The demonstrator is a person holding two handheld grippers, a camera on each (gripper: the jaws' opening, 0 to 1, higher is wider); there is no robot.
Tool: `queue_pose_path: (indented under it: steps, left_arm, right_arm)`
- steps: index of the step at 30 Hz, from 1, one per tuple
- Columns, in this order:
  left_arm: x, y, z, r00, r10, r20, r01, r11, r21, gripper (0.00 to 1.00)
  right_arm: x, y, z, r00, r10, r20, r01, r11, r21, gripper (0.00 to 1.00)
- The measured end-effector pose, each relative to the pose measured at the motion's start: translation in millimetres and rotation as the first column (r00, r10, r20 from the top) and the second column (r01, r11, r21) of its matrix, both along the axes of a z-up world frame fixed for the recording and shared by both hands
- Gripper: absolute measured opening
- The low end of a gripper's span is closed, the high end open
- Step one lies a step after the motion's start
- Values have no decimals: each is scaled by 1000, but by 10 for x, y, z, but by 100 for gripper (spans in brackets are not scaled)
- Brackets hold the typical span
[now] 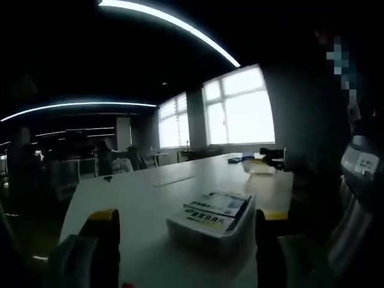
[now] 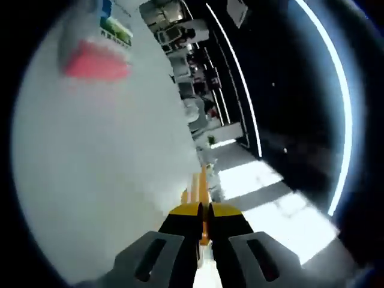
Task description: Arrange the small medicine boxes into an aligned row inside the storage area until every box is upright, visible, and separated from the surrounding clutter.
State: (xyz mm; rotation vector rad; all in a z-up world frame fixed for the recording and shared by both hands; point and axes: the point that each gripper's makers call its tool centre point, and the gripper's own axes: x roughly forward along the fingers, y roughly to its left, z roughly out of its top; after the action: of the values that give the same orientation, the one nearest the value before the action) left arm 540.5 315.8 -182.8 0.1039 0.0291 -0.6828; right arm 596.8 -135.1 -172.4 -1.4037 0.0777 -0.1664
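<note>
White laminate makes up the long tabletop ahead of the left tool, whose two dark jaws with yellow tips stand wide apart at the bottom of the left gripper view. Between those jaws and just ahead of them lies one clear plastic storage tray, rectangular, with soft rounded corners. In it lie two flat medicine boxes, white with blue and green print, side by side on their broad faces rather than upright. Bare surface runs to the left of the tray and far ahead of it, up to the tabletop's far edge below two bright windows. Farther ahead and to the right sits a second clear container, well apart from the tray.

In the right gripper view the right tool has its two yellow-tipped jaws pressed together with nothing between them. It points along the tabletop edge, pale smooth surface spreading to its left. Far ahead on the left lie one blurred pink box and beyond it one white box with green and blue print.
</note>
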Motion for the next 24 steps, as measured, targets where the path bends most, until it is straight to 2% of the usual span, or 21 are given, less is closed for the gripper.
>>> queue_pose_path:
  steps: [2,4,6,10,16,24]
  left_arm:
    - [-13,12,6,1000,0,2,0,1000,-6,93]
    - [-27,26,13,1000,-1,5,1,1000,-12,93]
    - [-42,36,22,1000,-1,7,1,1000,-18,93]
    - [-60,37,39,1000,-6,12,7,1000,-31,93]
    - [-71,46,40,1000,-15,4,15,999,-42,93]
    - [-85,15,-2,999,-31,-20,30,997,-70,92]
  right_arm:
    - [-54,75,188,998,25,51,-28,998,56,2]
    - [-91,130,354,996,40,84,-39,999,-16,2]
    - [-122,192,437,994,53,97,-52,999,-13,2]
    - [-165,313,558,991,73,111,-67,996,-60,2]
    - [-258,650,718,981,144,133,-130,986,-107,2]
    - [-298,1132,895,954,255,159,-228,959,-169,2]
